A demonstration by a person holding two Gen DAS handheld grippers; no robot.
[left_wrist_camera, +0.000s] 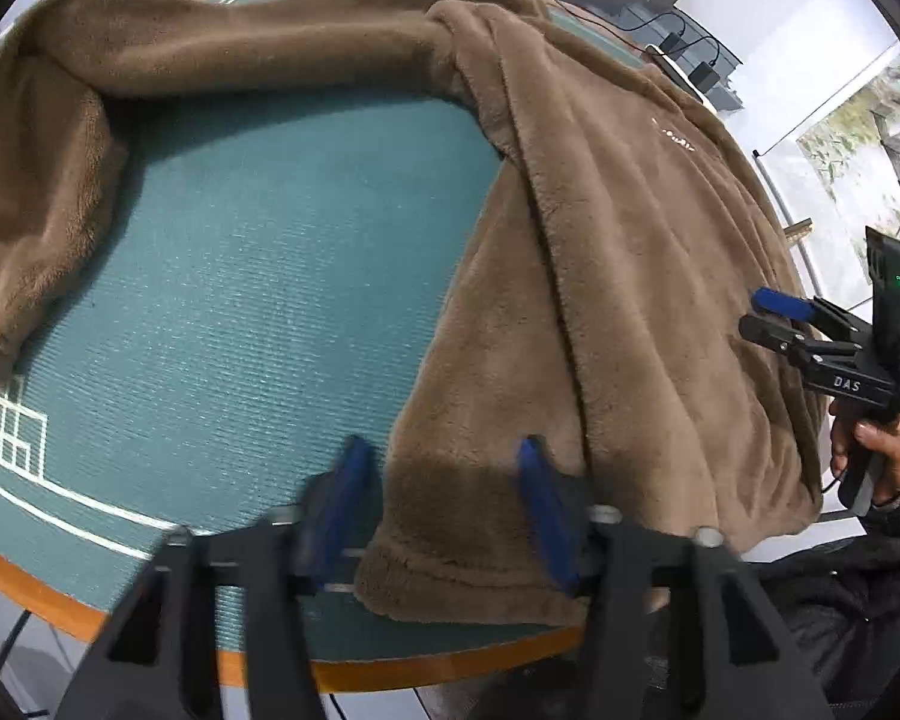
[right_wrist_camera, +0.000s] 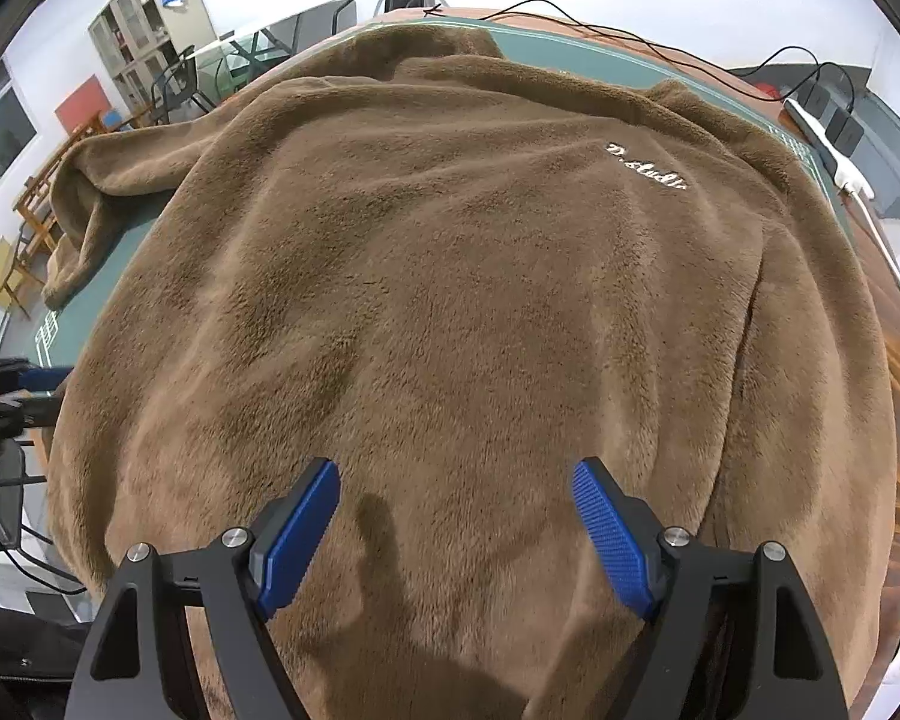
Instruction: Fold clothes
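The brown fuzzy sweater (left_wrist_camera: pixel 630 252) lies spread on the green mat (left_wrist_camera: pixel 258 276). Its body fills the right of the left wrist view, and one sleeve (left_wrist_camera: pixel 48 180) stretches across the top and hangs down at the upper left. No neat fold shows, so there is folding left to do. The left gripper (left_wrist_camera: pixel 444 498) is open wide over the sweater's bottom corner and holds nothing. The right gripper (right_wrist_camera: pixel 456 522) is open wide too, over the sweater's body, with nothing between its blue fingers (right_wrist_camera: pixel 612 534).
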